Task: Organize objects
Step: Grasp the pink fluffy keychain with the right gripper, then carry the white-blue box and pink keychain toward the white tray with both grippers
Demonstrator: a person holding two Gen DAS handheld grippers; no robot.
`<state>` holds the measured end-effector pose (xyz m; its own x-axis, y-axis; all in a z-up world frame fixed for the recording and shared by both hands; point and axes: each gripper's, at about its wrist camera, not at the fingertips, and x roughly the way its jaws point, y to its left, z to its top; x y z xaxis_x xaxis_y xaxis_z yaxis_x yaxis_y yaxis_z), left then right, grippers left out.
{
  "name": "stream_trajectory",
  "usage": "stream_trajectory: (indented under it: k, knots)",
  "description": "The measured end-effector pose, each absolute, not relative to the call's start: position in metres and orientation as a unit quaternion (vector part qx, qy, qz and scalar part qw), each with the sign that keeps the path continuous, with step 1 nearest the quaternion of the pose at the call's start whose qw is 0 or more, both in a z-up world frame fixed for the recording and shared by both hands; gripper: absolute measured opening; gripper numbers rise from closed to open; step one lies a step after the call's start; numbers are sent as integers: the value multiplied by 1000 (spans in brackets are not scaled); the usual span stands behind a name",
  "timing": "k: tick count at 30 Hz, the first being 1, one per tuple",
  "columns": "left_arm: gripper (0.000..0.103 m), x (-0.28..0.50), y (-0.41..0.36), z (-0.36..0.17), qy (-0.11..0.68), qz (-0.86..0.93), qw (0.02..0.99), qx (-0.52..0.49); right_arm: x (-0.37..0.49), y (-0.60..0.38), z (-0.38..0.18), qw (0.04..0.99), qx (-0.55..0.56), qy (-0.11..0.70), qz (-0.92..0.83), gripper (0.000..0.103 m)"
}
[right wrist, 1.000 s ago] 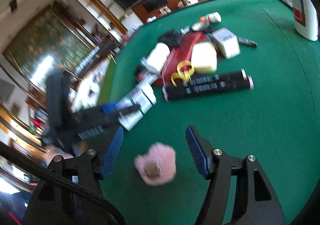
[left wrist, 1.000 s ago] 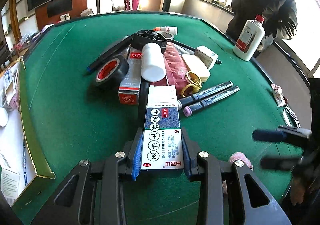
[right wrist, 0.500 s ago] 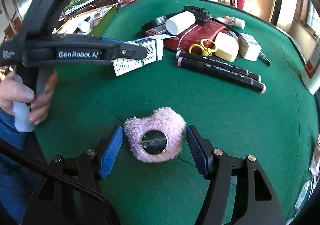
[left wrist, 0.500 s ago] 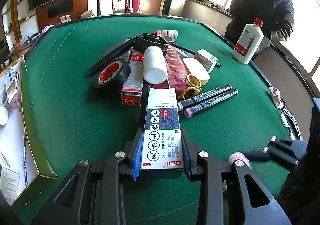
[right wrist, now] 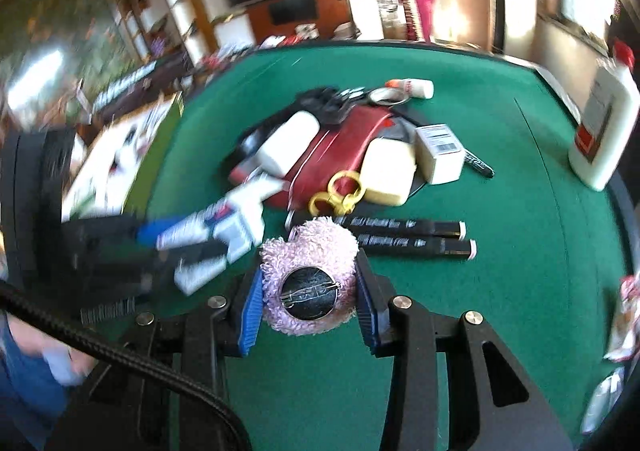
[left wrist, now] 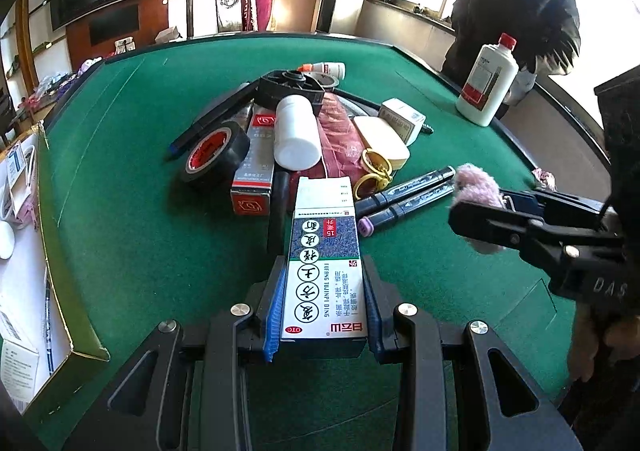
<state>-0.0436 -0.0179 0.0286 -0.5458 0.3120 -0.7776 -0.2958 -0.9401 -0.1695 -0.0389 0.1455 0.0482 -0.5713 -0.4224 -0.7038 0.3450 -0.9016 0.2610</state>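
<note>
Left wrist view: your left gripper (left wrist: 324,303) clamps the medicine box (left wrist: 325,251); your right gripper (right wrist: 308,291) is closing on the pink fuzzy brooch (right wrist: 310,251) above the tabletop (right wrist: 520,191).

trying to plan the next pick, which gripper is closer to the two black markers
Right. The right gripper, its fingers closing on a fluffy pink pad, hangs just in front of the two black markers. The left gripper, clamped on a medicine box, sits farther back to their left.
</note>
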Motion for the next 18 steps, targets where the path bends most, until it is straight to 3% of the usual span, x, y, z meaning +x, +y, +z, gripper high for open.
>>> stream_trajectory:
  k: [4, 18]
  knots:
    - [29, -47, -13, 22, -4, 875, 168, -454, -42, 151, 41, 237, 421, -87, -871, 38]
    - [34, -62, 6, 5, 16, 873, 141, -466, -40, 149, 43, 257, 419, -98, -865, 39]
